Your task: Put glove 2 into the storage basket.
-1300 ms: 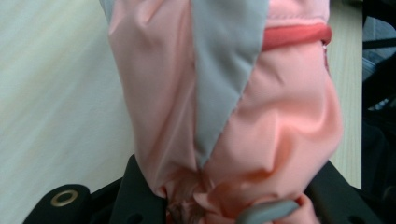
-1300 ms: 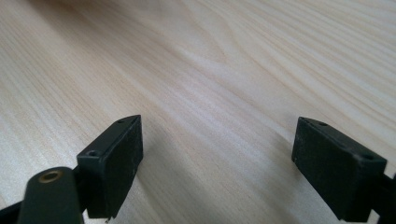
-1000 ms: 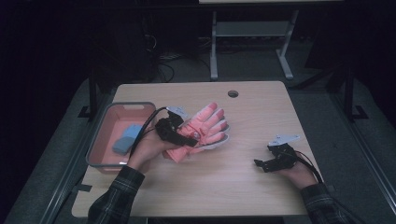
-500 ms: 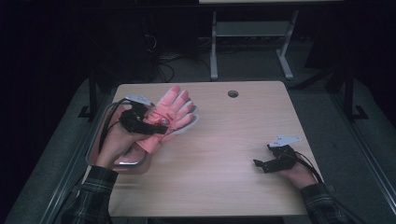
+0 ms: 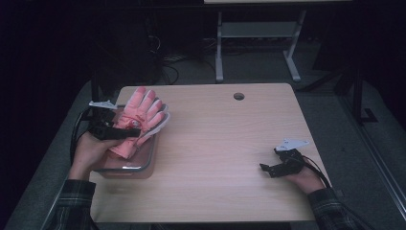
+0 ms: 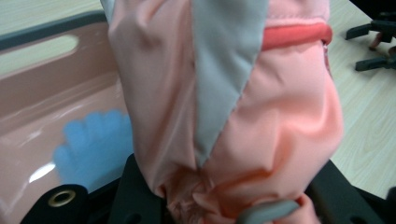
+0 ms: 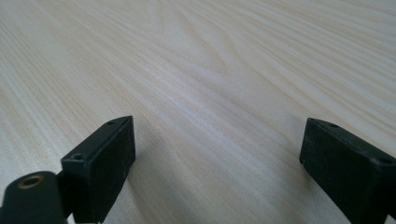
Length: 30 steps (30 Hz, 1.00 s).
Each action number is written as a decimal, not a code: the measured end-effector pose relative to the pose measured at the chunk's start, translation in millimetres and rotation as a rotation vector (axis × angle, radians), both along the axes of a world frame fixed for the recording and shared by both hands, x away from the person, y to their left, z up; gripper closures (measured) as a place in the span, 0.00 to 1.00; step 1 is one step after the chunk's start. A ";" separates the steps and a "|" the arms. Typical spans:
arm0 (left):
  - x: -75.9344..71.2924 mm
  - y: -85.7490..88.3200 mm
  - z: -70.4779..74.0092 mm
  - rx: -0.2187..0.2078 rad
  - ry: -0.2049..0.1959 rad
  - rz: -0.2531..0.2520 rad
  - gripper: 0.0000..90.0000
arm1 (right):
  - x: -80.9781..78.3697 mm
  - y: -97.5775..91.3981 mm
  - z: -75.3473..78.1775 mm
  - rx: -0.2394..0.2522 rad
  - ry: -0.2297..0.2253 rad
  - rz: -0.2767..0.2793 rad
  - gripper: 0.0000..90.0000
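Pink glove [image 5: 139, 120], pinched at the cuff in the left tongs [image 5: 125, 134], hung over the pink tray [image 5: 143, 165] at frame left, apparently for dropping beside the blue glove [image 6: 93, 144]; right tongs [image 5: 269, 168] rested wide and empty on the worktop [image 5: 225, 143], lower right.

Two gloves are counted: one pink glove [image 5: 139, 117] and one blue glove [image 6: 93, 144]. One pink tray [image 5: 143, 165] is seen on one tabletop [image 5: 225, 143]. Two grippers are counted, left gripper [image 5: 136, 132] and right gripper [image 5: 265, 167].
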State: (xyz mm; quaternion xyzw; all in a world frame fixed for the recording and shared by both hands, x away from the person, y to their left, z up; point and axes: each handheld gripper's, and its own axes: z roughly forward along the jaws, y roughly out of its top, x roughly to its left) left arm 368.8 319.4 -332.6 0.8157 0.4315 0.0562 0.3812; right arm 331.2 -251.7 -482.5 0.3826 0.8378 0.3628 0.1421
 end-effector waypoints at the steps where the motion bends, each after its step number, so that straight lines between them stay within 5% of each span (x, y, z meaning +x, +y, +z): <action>1: -0.7 3.9 -1.0 -0.004 0.001 0.015 0.66 | 0.0 0.0 0.0 0.000 0.000 0.000 0.11; 8: -2.0 24.4 -9.8 0.003 0.024 0.073 0.66 | 0.5 0.2 -0.1 -0.001 -0.003 0.003 0.11; 17: 9.4 34.3 -34.9 0.016 0.103 0.147 0.64 | 0.5 0.2 -0.1 -0.001 -0.003 0.003 0.11; 30: 18.2 37.1 -60.8 0.031 0.185 0.183 0.59 | 0.5 0.3 -0.1 -0.001 -0.004 0.003 0.11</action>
